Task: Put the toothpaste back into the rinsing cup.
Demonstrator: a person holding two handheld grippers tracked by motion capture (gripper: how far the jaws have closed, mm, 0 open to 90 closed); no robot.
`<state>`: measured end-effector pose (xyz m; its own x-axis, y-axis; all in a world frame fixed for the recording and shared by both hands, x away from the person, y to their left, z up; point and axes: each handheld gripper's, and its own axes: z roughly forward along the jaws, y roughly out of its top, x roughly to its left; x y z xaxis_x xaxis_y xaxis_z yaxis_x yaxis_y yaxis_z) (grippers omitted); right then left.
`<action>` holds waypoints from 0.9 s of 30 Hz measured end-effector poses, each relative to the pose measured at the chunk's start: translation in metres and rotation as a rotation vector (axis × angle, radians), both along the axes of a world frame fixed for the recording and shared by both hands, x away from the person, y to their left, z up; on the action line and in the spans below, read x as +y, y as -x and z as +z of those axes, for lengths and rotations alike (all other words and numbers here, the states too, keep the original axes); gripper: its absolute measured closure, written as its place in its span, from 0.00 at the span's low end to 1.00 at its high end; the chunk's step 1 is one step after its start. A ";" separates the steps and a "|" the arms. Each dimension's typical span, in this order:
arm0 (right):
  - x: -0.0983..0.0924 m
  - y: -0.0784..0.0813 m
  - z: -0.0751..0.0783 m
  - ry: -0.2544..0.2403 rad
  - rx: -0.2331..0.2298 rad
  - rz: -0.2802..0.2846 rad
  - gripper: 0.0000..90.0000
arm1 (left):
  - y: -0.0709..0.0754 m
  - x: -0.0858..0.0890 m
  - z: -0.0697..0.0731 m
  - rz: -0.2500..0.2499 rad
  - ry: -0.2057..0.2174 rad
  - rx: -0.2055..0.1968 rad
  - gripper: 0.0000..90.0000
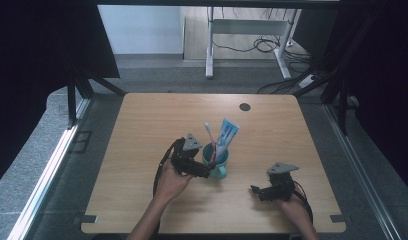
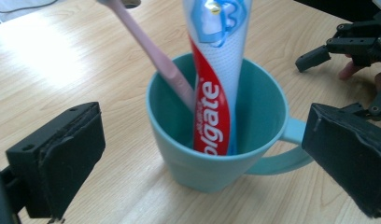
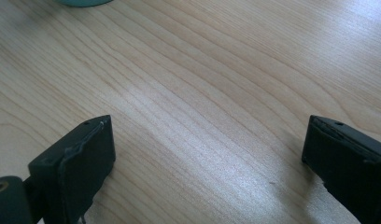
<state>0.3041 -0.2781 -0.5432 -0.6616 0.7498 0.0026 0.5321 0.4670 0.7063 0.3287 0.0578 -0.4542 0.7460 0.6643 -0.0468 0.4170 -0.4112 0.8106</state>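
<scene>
Flanking teal mug (image 2: 216,158): toothbrush (image 2: 153,56), toothpaste tube (image 2: 215,70) inside.

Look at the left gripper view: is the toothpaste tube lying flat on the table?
No, the toothpaste tube stands upright inside the teal mug, beside a pink toothbrush.

Light wooden table (image 1: 142,130), small dark round disc (image 1: 245,106) near its far edge, white desk frame (image 1: 210,45) beyond

Lab recording booth: black curtains (image 1: 37,75), desk frame (image 1: 242,30), floor cables (image 1: 264,45).
</scene>
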 end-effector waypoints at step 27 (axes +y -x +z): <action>0.000 0.000 0.000 0.000 0.000 0.000 0.02 | 0.009 0.048 -0.008 0.074 -0.032 0.007 0.00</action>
